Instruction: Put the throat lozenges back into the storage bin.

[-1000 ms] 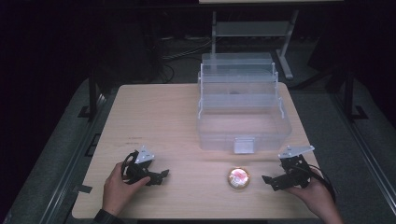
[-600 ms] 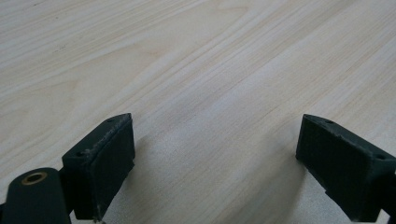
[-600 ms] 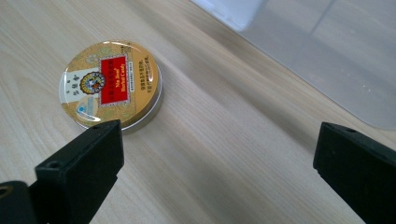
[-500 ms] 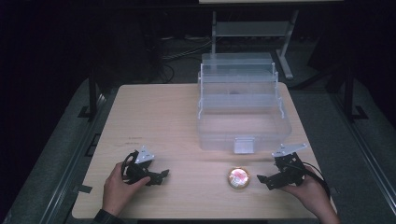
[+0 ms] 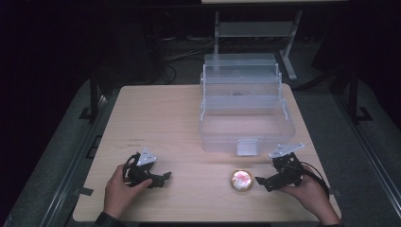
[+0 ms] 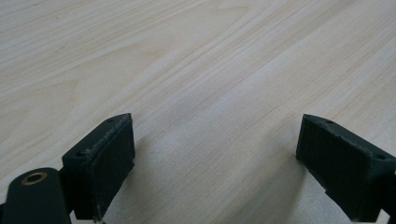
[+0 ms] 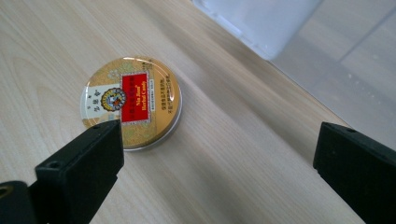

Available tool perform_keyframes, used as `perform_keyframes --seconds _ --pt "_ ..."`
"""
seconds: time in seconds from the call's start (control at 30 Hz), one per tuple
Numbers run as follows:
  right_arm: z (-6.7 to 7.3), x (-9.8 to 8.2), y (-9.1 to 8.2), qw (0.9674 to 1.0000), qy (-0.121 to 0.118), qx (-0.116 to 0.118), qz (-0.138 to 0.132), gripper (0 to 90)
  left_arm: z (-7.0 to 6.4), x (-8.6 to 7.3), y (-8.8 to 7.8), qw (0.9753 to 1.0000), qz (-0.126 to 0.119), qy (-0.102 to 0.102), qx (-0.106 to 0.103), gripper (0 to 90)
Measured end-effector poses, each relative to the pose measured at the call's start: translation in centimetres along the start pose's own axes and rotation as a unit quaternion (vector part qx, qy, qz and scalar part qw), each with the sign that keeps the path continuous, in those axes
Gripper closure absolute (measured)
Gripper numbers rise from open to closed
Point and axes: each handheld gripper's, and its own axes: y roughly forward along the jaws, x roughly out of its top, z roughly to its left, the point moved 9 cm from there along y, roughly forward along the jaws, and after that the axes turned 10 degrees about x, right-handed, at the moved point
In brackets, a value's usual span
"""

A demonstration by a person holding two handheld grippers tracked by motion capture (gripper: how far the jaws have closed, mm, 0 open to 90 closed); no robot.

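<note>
Round flat gold-coloured metal tin [image 7: 131, 102]: gold lid with a fine ornamental pattern, a red rectangular label bearing pale lettering at its centre, and a white panel with a small dark-and-gold emblem at one side. Pale wooden table top [image 5: 175, 118]: light beige with slightly darker, long wavy grain lines. Clear plastic tiered storage box [image 5: 243, 106]: colourless and translucent, with a whitish front latch. Left black two-jaw gripper [image 5: 161, 178] and right black two-jaw gripper [image 5: 265, 182]: matt black jaws, each topped by a light grey three-cornered plate.
</note>
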Motion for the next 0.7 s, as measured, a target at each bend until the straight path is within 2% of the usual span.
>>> perform_keyframes --seconds 0.7 --pt "1.6 1.4 1.7 0.9993 -0.026 0.022 0.017 1.3 0.0 0.0 0.0 1.0 0.001 0.001 0.0 10.9"
